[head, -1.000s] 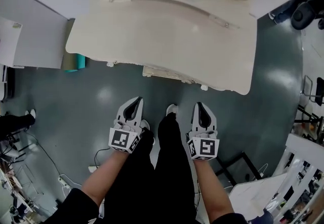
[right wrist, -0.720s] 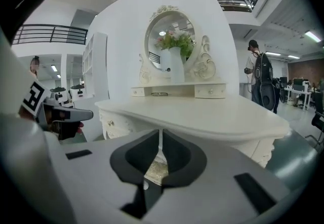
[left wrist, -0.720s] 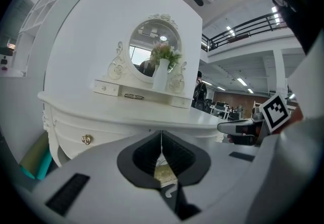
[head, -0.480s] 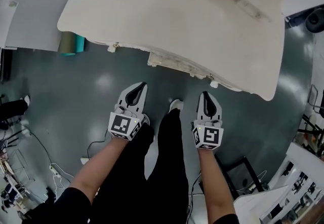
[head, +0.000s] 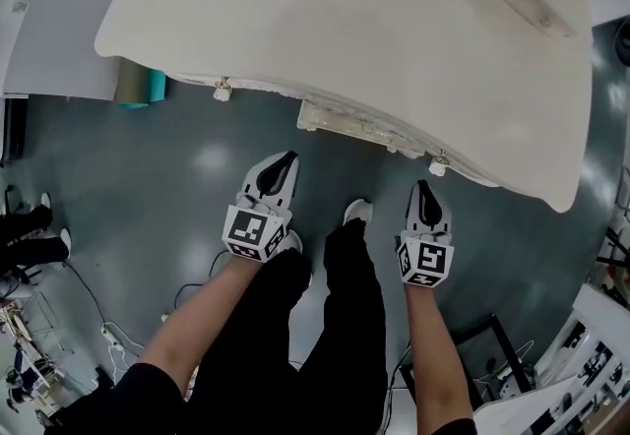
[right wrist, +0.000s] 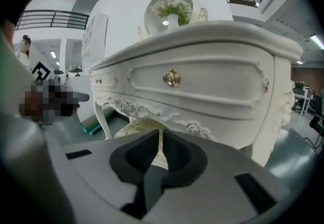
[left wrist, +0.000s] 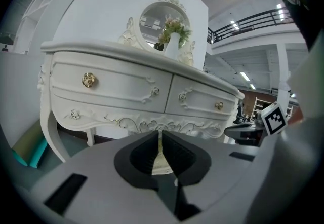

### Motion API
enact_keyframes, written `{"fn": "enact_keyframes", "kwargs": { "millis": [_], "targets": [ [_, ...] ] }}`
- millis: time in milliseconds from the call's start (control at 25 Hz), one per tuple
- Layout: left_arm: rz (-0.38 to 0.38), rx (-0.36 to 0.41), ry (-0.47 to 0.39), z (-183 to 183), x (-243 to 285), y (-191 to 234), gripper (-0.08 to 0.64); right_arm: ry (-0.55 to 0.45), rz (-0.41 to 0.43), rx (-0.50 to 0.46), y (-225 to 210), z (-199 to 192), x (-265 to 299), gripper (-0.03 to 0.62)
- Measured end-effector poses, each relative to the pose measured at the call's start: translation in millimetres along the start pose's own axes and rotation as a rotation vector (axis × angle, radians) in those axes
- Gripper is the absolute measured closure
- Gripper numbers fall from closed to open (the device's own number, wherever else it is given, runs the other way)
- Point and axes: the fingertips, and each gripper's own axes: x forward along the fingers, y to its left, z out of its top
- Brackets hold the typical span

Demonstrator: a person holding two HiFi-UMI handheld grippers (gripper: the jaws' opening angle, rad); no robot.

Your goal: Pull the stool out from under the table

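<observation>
The stool (head: 359,125) is tucked under the white dressing table (head: 345,20); only its ornate cream front edge shows in the head view. In the right gripper view its patterned seat (right wrist: 135,127) shows beneath the drawers. My left gripper (head: 286,160) is held over the floor a little short of the stool's left end, jaws shut and empty. My right gripper (head: 424,190) hangs just below the table's right front knob (head: 438,167), also shut with nothing in it. Both gripper views face the table front (left wrist: 126,86), with jaws together in the left gripper (left wrist: 159,136) and the right gripper (right wrist: 161,134).
The person's black-trousered legs (head: 335,325) stand between the grippers. A teal roll (head: 148,87) lies by the table's left leg. Cables (head: 98,325) trail on the floor at lower left; a black frame (head: 472,354) sits at lower right. A vase of flowers (left wrist: 172,40) stands on the table.
The view has moved closer to the table, which now fills more of the top. Both grippers have come forward toward the stool's edge, still shut.
</observation>
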Motion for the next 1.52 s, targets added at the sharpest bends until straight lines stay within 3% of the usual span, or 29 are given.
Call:
{"fn": "enact_keyframes", "kwargs": {
  "millis": [320, 440, 760, 880, 1000, 1120, 1360, 1520],
  "targets": [
    [-0.054, -0.03, 0.023, -63, 39, 28, 0.463, 0.061, 0.023, 0.039, -14, -74, 48, 0.56],
    [-0.062, 0.003, 0.061, -83, 54, 36, 0.438, 0.092, 0.029, 0.035, -21, -98, 65, 0.478],
    [-0.066, 0.024, 0.216, -150, 102, 56, 0.353, 0.19, 0.001, 0.061, -53, -155, 107, 0.347],
    [-0.082, 0.037, 0.218, -157, 115, 57, 0.338, 0.197, -0.001, 0.042, -60, -160, 117, 0.324],
    [-0.054, 0.039, 0.22, -161, 122, 68, 0.319, 0.188, -0.017, 0.106, -67, -164, 126, 0.31],
    [-0.034, 0.046, 0.224, -166, 129, 76, 0.295, 0.178, -0.006, 0.109, -71, -164, 132, 0.299],
    [-0.12, 0.105, 0.233, -170, 143, 72, 0.267, 0.147, 0.036, 0.066, -71, -161, 132, 0.293],
    [-0.13, 0.119, 0.218, -170, 148, 73, 0.255, 0.119, 0.085, 0.061, -71, -160, 134, 0.285]
  ]
}}
